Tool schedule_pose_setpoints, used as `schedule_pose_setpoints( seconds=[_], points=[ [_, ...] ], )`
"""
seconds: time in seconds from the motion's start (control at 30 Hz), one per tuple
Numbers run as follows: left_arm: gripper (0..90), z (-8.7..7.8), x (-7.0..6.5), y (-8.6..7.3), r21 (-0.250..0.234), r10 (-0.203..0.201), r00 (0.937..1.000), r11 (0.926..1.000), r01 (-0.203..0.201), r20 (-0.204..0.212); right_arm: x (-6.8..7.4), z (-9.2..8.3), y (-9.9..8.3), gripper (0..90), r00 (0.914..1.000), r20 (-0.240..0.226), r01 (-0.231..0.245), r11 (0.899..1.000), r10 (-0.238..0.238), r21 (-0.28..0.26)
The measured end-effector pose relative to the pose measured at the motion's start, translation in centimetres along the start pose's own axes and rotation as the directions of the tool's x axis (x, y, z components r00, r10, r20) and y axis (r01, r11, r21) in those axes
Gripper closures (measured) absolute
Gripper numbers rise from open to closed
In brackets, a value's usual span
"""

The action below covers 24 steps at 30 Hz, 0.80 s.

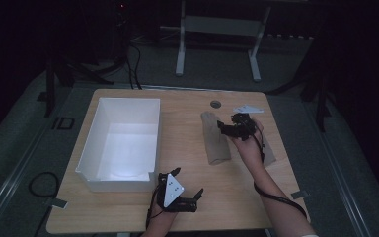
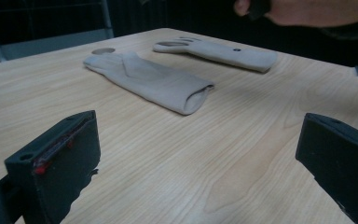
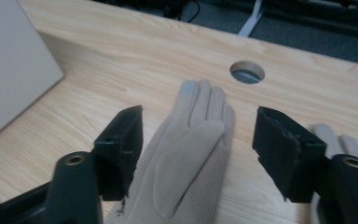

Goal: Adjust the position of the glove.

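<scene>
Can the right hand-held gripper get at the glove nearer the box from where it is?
Probably yes: the right hand-held gripper hangs over that glove, jaws apart on either side, nothing between.

2 beige gloves, nearer glove [image 3: 191,158] flat, other glove [image 2: 223,53] just beside

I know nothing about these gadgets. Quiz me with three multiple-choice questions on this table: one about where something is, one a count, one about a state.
1. Where does the white box stand?
A. on the table's left half
B. on the right half
C. on the floor

2. How many gloves lie on the table?
A. one
B. two
C. four

3. How does the right gripper stand?
A. shut on a glove
B. open astride a glove
C. inside the box

Answers:
1 A, the high view shows it left of the gloves.
2 B, the near glove and the far glove lie side by side.
3 B, its jaws stand either side of the near glove, not pressing it.
</scene>
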<state>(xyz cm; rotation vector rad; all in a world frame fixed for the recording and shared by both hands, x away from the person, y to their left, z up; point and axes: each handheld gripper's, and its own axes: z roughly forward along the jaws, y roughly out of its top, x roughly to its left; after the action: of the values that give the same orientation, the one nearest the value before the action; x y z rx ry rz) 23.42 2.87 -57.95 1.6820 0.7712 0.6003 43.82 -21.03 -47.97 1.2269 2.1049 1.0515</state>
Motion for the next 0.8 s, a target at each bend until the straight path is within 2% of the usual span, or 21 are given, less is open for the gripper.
schedule_pose_setpoints(
  seconds=[0.07,0.1,0.17,0.2,0.3,0.37,0.47,0.63,0.73,0.8],
  points=[
    [0.3,0.0,0.0,0.0,0.000,0.003,1.0000,1.0000,-0.003,0.000,-0.1,0.8,-0.4,35.7,0.9998,-0.014,-0.011,1.000,0.011,0.024],
    [0.3,0.0,0.0,0.0,0.000,0.003,1.0000,1.0000,-0.003,0.000,0.0,1.3,-0.7,39.1,0.9999,-0.013,-0.006,0.999,0.007,0.039],
    [0.3,0.0,0.0,0.0,0.000,0.000,1.0000,1.0000,0.000,-0.001,0.0,1.5,-0.8,39.7,0.9999,-0.016,-0.001,0.999,0.002,0.048],
    [0.3,0.0,0.0,0.0,-0.001,-0.001,1.0000,1.0000,0.001,-0.002,-0.1,2.4,-1.3,44.0,0.9997,-0.024,-0.007,0.997,0.008,0.077],
    [0.3,0.0,0.0,0.0,-0.002,0.000,1.0000,1.0000,0.000,-0.002,-0.3,3.4,-1.8,49.0,0.9992,-0.026,-0.028,0.994,0.031,0.106],
    [0.3,0.0,0.0,0.0,-0.004,-0.004,1.0000,1.0000,0.004,-0.003,-0.5,4.1,-2.2,50.7,0.9983,-0.032,-0.045,0.991,0.049,0.126],
    [0.3,0.0,0.0,0.0,-0.005,-0.007,1.0000,1.0000,0.007,-0.003,-0.6,4.8,-2.6,50.6,0.9985,-0.023,-0.045,0.987,0.050,0.154],
    [0.3,0.0,0.0,0.0,-0.005,-0.002,1.0000,1.0000,0.002,-0.003,-0.6,6.1,-3.5,50.3,0.9991,0.017,-0.041,0.981,0.038,0.190],
    [0.3,0.0,0.0,0.0,-0.005,-0.003,1.0000,1.0000,0.003,-0.003,-0.6,6.9,-4.4,51.8,0.9990,0.008,-0.044,0.979,0.043,0.201],
    [0.3,0.0,0.0,0.0,-0.003,-0.001,1.0000,1.0000,0.001,-0.003,-0.6,6.9,-4.7,55.1,0.9994,0.005,-0.034,0.983,0.034,0.181]
  ],
)
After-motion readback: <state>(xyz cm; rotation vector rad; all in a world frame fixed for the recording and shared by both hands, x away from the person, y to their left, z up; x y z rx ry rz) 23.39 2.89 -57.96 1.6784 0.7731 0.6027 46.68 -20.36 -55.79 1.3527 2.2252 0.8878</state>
